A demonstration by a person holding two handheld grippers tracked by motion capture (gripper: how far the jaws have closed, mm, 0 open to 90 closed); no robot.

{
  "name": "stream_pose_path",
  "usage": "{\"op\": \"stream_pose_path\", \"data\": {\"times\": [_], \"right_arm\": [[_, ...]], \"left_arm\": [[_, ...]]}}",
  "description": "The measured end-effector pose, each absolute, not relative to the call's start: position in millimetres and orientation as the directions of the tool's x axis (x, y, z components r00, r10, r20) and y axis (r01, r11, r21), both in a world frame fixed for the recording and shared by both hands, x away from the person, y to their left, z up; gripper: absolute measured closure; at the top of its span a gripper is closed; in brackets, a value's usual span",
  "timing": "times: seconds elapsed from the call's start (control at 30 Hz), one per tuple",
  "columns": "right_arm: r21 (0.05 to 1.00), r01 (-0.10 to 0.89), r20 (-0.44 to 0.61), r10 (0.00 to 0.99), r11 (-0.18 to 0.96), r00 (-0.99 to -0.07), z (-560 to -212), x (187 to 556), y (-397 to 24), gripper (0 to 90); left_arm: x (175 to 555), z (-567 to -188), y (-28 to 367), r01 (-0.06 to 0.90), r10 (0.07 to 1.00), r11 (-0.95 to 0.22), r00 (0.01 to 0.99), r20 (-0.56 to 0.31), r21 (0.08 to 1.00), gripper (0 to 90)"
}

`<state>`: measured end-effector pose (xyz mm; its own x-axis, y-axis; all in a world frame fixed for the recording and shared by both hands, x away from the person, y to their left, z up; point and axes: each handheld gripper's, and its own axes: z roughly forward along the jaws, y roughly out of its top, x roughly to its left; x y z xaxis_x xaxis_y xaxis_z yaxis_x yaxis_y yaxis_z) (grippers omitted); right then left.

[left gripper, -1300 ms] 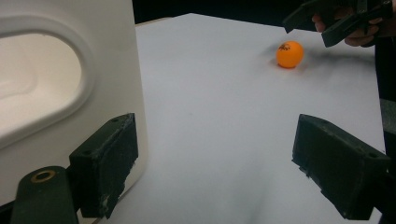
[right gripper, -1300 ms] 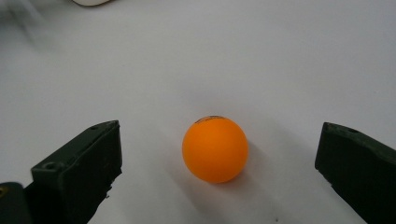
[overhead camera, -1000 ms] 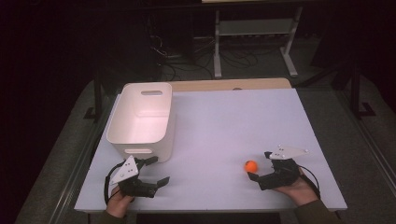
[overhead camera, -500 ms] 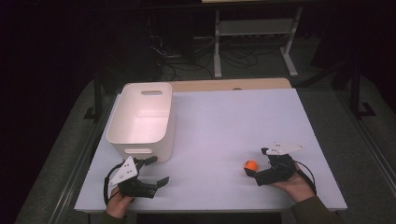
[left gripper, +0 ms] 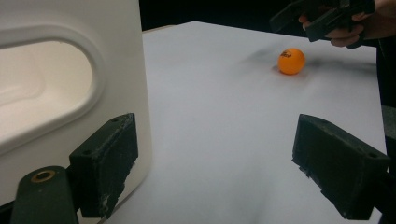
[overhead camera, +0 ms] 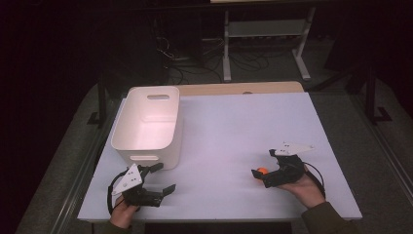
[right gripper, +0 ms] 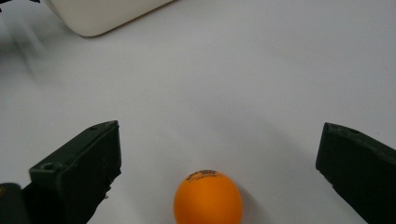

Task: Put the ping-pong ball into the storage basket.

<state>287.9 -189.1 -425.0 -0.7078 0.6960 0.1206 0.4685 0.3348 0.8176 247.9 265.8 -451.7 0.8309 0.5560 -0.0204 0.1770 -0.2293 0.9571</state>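
Right gripper gapes around the ball (untouched) near the tabletop's front-right corner — left gripper released beside the bin.

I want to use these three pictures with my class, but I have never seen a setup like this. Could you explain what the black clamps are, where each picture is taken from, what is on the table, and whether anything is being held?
A person sits at a white table holding a two-jaw hand tool in each hand. The high view looks down from above: left gripper, right gripper. The other two pictures come from small cameras riding on each tool, looking out between its own black jaws. On the table stand a white bin, seemingly empty, and an orange ball. Both tools are open and hold nothing. The ball lies between the right gripper's spread jaws, untouched; the left gripper sits beside the bin's near wall.
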Motion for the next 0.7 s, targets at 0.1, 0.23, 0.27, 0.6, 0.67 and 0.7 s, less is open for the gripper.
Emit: {"op": "stream_pose_path", "data": {"times": [0.1,0.23,0.27,0.6,0.67,0.7], "right_arm": [[0.811,0.475,0.122,0.694,0.342,-0.709,-425.4,288.1,-188.4,0.0],[0.808,0.484,0.123,0.706,0.337,-0.697,-424.0,287.3,-189.6,0.0],[0.813,0.481,0.127,0.706,0.328,-0.696,-422.8,286.7,-190.9,0.0],[0.816,0.473,0.113,0.71,0.332,-0.695,-423.8,289.9,-187.7,0.0],[0.815,0.474,0.116,0.708,0.333,-0.696,-424.4,291.0,-186.3,0.0],[0.812,0.477,0.118,0.706,0.336,-0.698,-425.0,292.1,-185.0,0.0]], "left_arm": [[248.1,-451.5,265.0,0.173,0.552,-0.243,0.833,-0.011,0.954,14.0],[248.4,-451.4,264.6,0.176,0.554,-0.247,0.833,-0.01,0.953,14.1],[248.7,-451.5,264.7,0.18,0.554,-0.244,0.833,-0.015,0.953,14.0],[248.4,-451.6,265.8,0.178,0.557,-0.233,0.831,-0.019,0.956,14.0],[248.2,-451.6,265.8,0.177,0.557,-0.232,0.83,-0.018,0.957,14.0],[248.0,-451.6,265.8,0.176,0.558,-0.232,0.83,-0.018,0.957,14.0]]}}
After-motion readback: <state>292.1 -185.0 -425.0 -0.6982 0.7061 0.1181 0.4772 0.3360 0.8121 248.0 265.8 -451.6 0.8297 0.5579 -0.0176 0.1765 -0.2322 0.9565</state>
